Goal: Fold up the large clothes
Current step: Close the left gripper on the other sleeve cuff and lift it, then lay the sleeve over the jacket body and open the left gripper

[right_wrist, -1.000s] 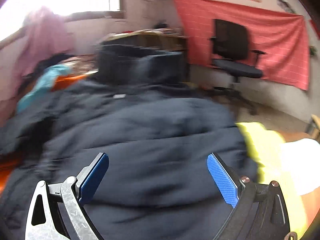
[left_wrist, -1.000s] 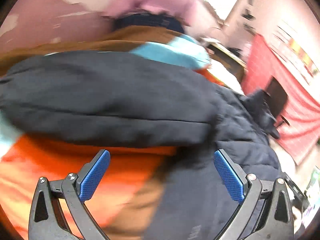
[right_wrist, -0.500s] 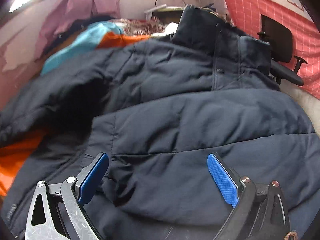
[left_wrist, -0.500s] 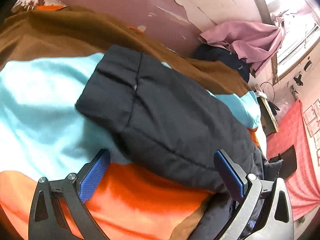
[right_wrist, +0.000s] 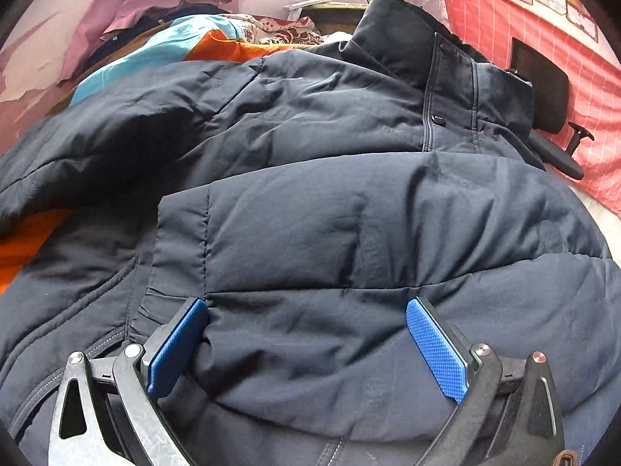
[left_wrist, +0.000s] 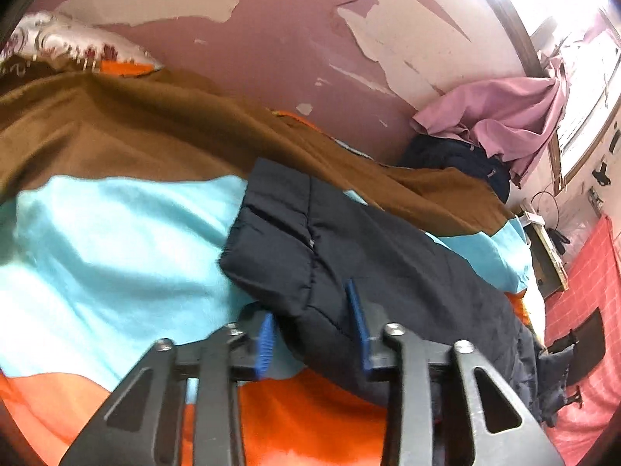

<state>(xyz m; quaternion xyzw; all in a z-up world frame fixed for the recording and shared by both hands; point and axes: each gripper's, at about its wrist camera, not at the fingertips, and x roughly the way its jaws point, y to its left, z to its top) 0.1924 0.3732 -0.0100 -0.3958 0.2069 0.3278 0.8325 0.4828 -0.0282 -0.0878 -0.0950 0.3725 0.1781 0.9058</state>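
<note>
The bed (left_wrist: 97, 240) carries everything, spread with a blanket (left_wrist: 116, 136) in brown, light blue and orange bands. A dark jacket (right_wrist: 349, 202) lies across the bed, filling most of the right wrist view, its collar (right_wrist: 446, 58) standing up toward the far edge and one sleeve folded over the body. In the left wrist view the other sleeve (left_wrist: 330, 256) stretches over the blue and orange bands, its cuff pointing toward the peeling wall (left_wrist: 271, 39). A pink cloth (left_wrist: 504, 112) hangs by the window at the bed's far corner, and an office chair (right_wrist: 543, 89) stands before a red wall hanging (right_wrist: 582, 58) beyond the collar.

Half a second ago the left claw (left_wrist: 314, 334) stood wide apart above the sleeve; now its blue pads have drawn in and pinch the sleeve's near edge between them, the cloth bulging through the gap. The right claw (right_wrist: 306, 349) remains spread wide, as before, but has sunk lower: its left pad (right_wrist: 174, 349) now presses into the folded sleeve, and padded fabric bulges between the two fingers, not clamped.
</note>
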